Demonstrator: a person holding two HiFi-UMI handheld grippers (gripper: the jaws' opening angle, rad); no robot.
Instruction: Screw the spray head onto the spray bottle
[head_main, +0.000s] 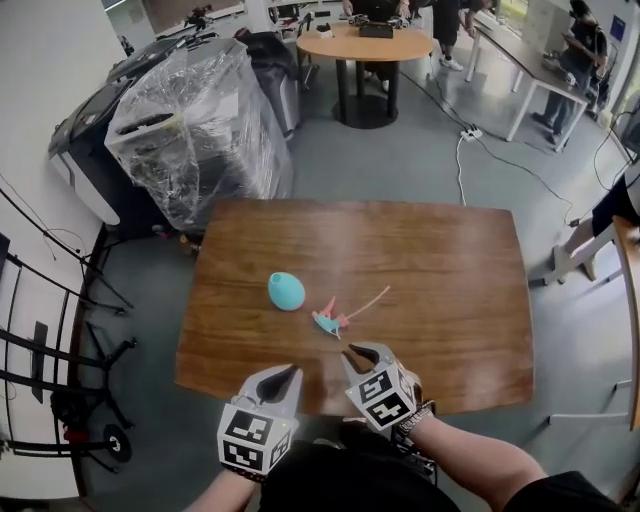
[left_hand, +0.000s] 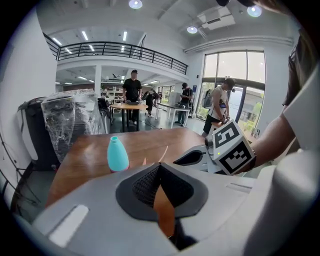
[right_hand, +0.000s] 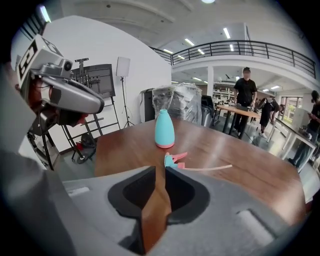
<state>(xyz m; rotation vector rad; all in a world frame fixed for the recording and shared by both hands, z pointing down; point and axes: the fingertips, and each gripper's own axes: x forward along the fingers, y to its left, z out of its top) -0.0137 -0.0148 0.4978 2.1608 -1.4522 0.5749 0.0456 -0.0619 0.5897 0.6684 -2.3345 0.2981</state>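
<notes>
Barely begun, by the look of it. Teal spray bottle (head_main: 286, 290) upright on wooden table (head_main: 450, 300), neck open and bare. Pink-and-teal spray head (head_main: 328, 320) lying on its side just beside the bottle, not touching it, with its thin tube trailing away. Left gripper (head_main: 289, 371) pressed shut on nothing. Right gripper (head_main: 362, 351) parted by a narrow slit, also empty. Both hovering at the near table edge, short of either piece. Still to do, seemingly everything: lifting the head, feeding the tube in, screwing down.
</notes>
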